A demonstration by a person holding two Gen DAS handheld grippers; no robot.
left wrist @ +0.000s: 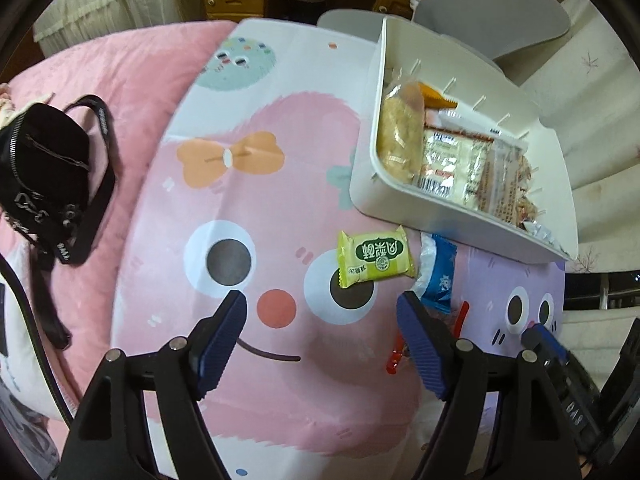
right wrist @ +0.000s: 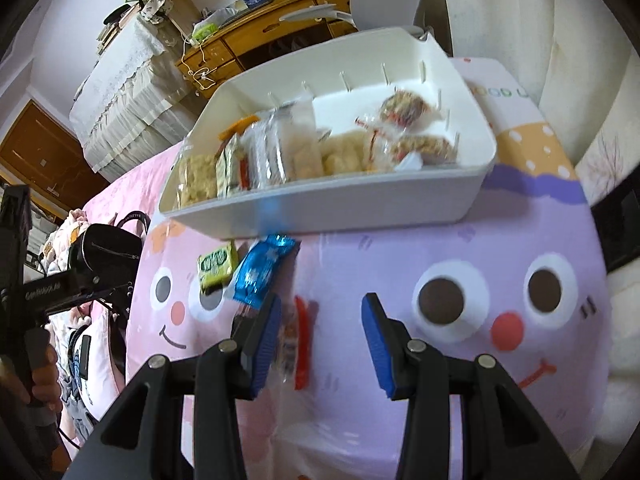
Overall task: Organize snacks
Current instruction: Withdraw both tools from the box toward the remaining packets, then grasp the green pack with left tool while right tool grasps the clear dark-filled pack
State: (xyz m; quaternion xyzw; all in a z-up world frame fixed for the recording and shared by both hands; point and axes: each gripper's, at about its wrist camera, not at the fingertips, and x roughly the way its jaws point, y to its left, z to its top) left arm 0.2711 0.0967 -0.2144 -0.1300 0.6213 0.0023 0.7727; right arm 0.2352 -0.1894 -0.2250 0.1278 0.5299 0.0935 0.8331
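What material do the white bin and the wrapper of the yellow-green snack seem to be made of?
White bin: likely moulded plastic, smooth and slightly matte; it has thin rigid walls, rounded corners and small slot ribs inside. Yellow-green snack: its wrapper looks like thin printed plastic film with a mild sheen; the ends are crimped with a zigzag cut. Whether the film is foil-lined cannot be seen.

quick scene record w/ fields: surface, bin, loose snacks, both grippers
surface: cartoon-face mat over pink bedding
bin: white bin on the mat, partly filled with wrapped snacks
loose snacks: yellow-green packet, blue packet, red-edged clear packet, all on the mat in front of the bin
left gripper: open, empty, above the mat
right gripper: open, empty, red-edged packet just below its left finger
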